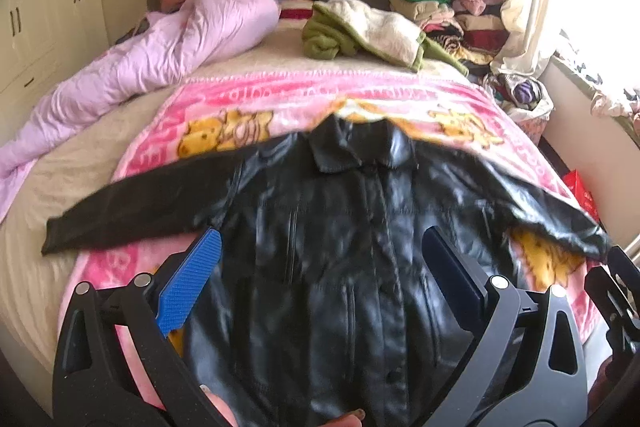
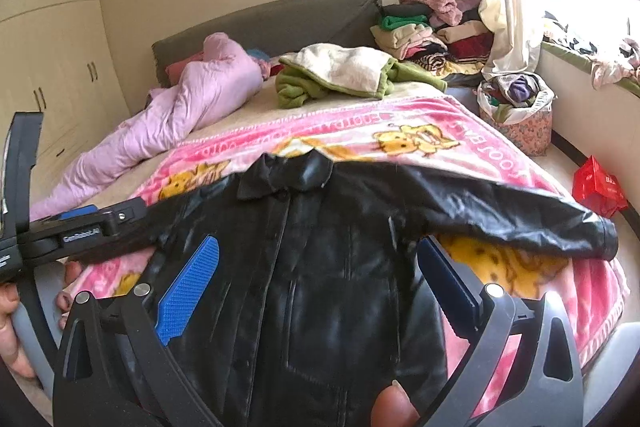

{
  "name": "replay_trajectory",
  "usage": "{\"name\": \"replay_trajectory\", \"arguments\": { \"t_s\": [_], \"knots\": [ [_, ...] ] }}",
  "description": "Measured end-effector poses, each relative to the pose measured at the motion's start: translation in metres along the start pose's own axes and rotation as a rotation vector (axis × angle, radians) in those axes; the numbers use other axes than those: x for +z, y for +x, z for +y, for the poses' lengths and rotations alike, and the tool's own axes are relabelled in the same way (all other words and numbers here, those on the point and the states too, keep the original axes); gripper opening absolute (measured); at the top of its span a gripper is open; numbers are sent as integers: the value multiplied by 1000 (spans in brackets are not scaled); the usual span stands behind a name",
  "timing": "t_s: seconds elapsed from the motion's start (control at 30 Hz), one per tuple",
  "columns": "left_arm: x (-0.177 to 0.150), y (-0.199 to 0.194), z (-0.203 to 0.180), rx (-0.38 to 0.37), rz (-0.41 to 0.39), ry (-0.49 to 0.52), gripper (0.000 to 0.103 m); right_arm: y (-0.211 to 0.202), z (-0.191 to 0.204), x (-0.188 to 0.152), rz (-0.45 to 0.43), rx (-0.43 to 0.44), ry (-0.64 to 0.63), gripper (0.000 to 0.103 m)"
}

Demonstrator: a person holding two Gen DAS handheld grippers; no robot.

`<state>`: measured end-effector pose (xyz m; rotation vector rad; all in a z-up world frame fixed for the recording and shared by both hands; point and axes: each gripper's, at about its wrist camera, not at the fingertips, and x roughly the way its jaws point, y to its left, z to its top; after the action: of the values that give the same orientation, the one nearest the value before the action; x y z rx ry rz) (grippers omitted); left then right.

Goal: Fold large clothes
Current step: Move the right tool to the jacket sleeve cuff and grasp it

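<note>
A black leather jacket (image 1: pixel 340 227) lies front up on a pink cartoon blanket (image 1: pixel 280 95), collar toward the headboard and both sleeves spread out sideways. My left gripper (image 1: pixel 320 259) hovers open over the jacket's lower left half, its blue pads (image 1: pixel 190 283) wide apart with nothing gripped. In the right wrist view the same jacket (image 2: pixel 320 247) fills the middle. My right gripper (image 2: pixel 316 267) is open above its lower right part, under the right sleeve (image 2: pixel 500 211). The left gripper's black housing (image 2: pixel 100 223) shows at the left edge, held by a hand (image 2: pixel 12 327).
A crumpled pink quilt (image 1: pixel 160 47) lies along the bed's left side. A green and white garment (image 1: pixel 360 31) sits near the headboard, with stacked folded clothes (image 1: pixel 452 15) behind it. A full fabric basket (image 2: pixel 516 111) and a red bag (image 2: pixel 596 187) stand right of the bed. Wardrobes (image 1: pixel 36 11) line the left wall.
</note>
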<state>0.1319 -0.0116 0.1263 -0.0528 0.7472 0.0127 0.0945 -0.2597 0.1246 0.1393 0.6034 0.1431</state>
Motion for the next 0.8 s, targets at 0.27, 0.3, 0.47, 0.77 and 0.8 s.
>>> {"name": "replay_trajectory", "arguments": {
  "t_s": [0.27,0.3,0.47,0.77,0.8],
  "knots": [
    [50,5,-14,-41,-24,11,94,-1,-18,44,-71,-20,60,99],
    [56,7,-15,-50,-23,8,94,-1,-23,51,-82,-24,72,99],
    [92,13,-30,-42,-40,8,94,-5,-44,87,-129,-33,140,99],
    [118,45,-81,-86,-48,23,94,1,-109,110,-152,-149,254,99],
    [117,50,-86,-94,-45,30,94,4,-117,108,-147,-172,262,99]
  ]
}}
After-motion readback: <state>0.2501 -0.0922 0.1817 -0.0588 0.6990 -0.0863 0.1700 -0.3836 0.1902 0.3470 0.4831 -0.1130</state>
